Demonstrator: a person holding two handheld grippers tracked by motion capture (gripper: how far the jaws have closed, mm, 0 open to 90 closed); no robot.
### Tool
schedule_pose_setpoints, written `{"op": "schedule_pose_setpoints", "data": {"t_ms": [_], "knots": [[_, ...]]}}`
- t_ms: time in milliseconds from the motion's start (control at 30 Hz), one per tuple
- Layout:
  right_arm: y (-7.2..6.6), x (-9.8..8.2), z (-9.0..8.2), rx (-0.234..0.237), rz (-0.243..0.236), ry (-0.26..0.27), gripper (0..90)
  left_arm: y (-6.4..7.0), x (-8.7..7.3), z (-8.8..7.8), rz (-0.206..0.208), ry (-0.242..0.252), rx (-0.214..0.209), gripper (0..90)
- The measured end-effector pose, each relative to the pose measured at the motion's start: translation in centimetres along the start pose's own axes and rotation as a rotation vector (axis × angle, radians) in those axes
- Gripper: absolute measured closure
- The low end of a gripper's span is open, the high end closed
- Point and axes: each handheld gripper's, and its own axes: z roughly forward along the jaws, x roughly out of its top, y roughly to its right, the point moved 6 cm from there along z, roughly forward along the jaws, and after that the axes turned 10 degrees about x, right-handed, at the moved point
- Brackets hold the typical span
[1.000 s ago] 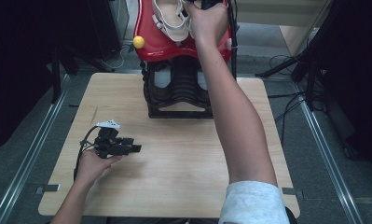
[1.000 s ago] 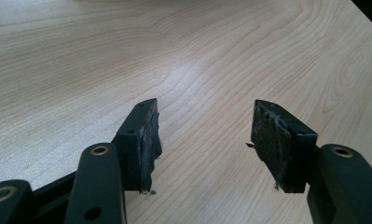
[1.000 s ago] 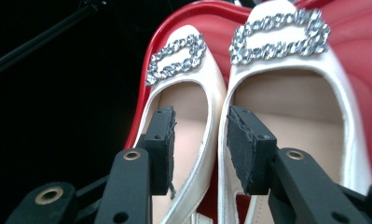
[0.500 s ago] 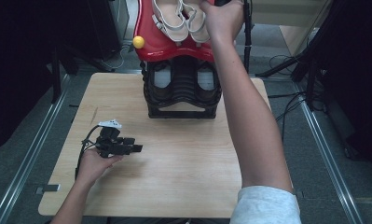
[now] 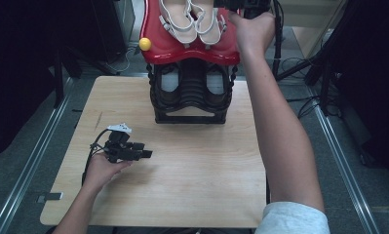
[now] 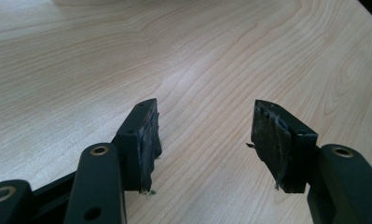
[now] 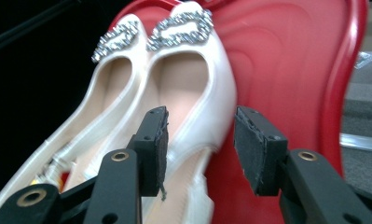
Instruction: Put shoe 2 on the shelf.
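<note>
two white shoes [image 5: 191, 22] on one red tray [image 5: 155, 46], two black shoes [image 5: 168, 85] below, one yellow ball [image 5: 145, 44], two grippers [image 5: 126, 150].

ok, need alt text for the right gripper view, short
Two open black gripper jaws frame the side wall of the nearer of two white shoes with sparkly buckles, without touching it. The jaws have just been opening. The shoes lie side by side on a glossy red tray; dark background at left.
</note>
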Motion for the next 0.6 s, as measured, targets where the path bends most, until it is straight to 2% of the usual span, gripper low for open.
{"op": "schedule_pose_setpoints", "data": {"t_ms": [433, 600], "knots": [[3.3, -2.2, -2.5, -0.028, -0.003, 0.011, 51.7, 0.4, 0.6, 0.7, 0.025, -0.023, -0.014, 41.9], [4.6, -2.9, -3.5, -0.038, 0.008, 0.023, 51.6, 0.5, 0.8, 0.9, 0.021, -0.006, -0.02, 41.9]]}}
